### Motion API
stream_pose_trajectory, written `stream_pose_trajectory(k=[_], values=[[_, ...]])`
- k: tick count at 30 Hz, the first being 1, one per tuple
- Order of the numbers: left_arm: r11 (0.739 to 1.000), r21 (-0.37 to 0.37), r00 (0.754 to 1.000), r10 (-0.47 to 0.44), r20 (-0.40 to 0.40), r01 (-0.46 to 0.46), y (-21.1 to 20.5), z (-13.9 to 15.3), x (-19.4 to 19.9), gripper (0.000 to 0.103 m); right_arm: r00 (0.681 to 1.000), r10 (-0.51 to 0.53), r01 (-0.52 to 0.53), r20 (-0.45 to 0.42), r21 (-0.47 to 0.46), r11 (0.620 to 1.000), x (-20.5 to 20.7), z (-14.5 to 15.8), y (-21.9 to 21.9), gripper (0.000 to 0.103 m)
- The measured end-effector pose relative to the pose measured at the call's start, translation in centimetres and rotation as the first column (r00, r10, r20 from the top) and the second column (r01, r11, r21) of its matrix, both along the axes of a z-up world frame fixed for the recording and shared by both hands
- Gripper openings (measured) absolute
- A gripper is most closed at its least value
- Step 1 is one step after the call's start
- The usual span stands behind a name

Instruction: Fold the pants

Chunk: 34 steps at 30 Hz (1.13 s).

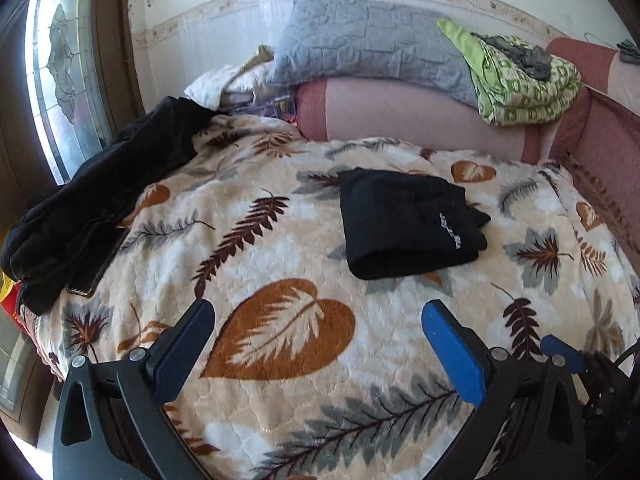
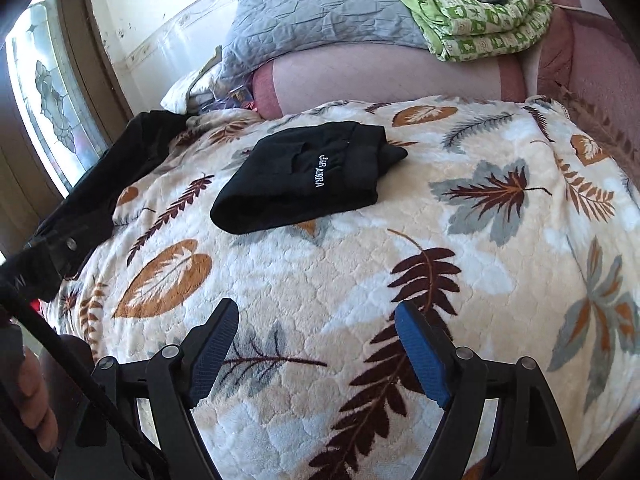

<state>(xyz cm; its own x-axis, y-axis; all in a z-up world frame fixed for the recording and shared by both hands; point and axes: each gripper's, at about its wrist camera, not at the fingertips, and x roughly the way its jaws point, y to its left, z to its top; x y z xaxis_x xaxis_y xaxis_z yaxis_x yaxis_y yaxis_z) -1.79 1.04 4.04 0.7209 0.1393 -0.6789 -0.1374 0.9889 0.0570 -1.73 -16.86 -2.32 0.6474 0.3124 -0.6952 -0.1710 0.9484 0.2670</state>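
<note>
While I hold off: left wrist view, left gripper (image 1: 318, 322) spread wide, empty; folded black pants (image 1: 410, 222) mid-blanket (image 1: 280, 216), well apart. Right wrist view: right gripper (image 2: 316, 320) spread, empty; pants (image 2: 308, 176) ahead. Looks done; I'd back off w/o snagging, next pile (image 1: 96, 200) at left edge.

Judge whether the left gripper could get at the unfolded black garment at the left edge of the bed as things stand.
Probably yes. The left gripper is open and empty above the leaf blanket, and nothing lies between it and the unfolded black garment. The folded pants sit off to the other side.
</note>
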Motion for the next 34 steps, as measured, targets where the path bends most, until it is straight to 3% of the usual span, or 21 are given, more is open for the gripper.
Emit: stream_pose_trajectory(k=[27,34], values=[[0.987,-0.159,0.981,-0.058,-0.185,0.028,1.5,-4.9,2.2,0.103,0.996,0.034,-0.041,-0.08,-0.084,0.996,1.3,-2.9,2.7,0.086],[0.991,-0.13,0.981,-0.057,-0.185,0.033,1.0,-5.0,2.0,0.103,0.996,0.039,-0.046,-0.084,-0.084,0.995,1.2,-2.9,2.8,0.087]])
